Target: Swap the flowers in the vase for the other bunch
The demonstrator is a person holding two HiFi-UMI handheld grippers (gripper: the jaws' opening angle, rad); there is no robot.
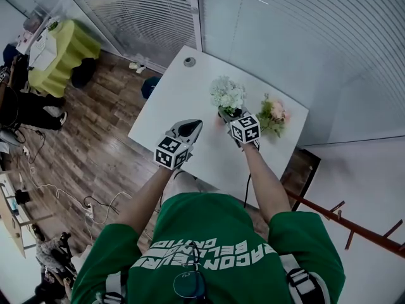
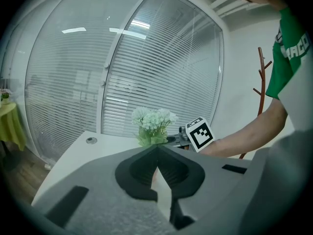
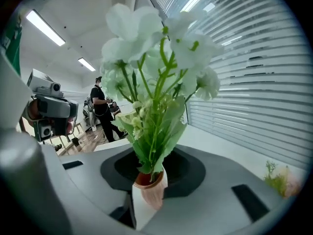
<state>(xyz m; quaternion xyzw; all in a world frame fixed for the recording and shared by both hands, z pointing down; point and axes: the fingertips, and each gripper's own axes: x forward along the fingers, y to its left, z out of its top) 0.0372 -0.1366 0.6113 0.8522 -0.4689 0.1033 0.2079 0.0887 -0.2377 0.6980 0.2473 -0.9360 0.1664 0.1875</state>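
Observation:
A bunch of white flowers stands in a small pinkish vase on the white table. My right gripper is shut on the vase, whose body sits between the jaws with the stems and leaves rising straight in front of the camera. A pink bunch lies on the table to the right of the vase, and shows at the right gripper view's edge. My left gripper hovers over the table left of the vase, shut with nothing in it. From it I see the white flowers ahead.
A glass wall with blinds runs behind the table. A round grommet sits near the table's far corner. A wooden coat rack stands at the right. A yellow-green covered table and cables lie off to the left.

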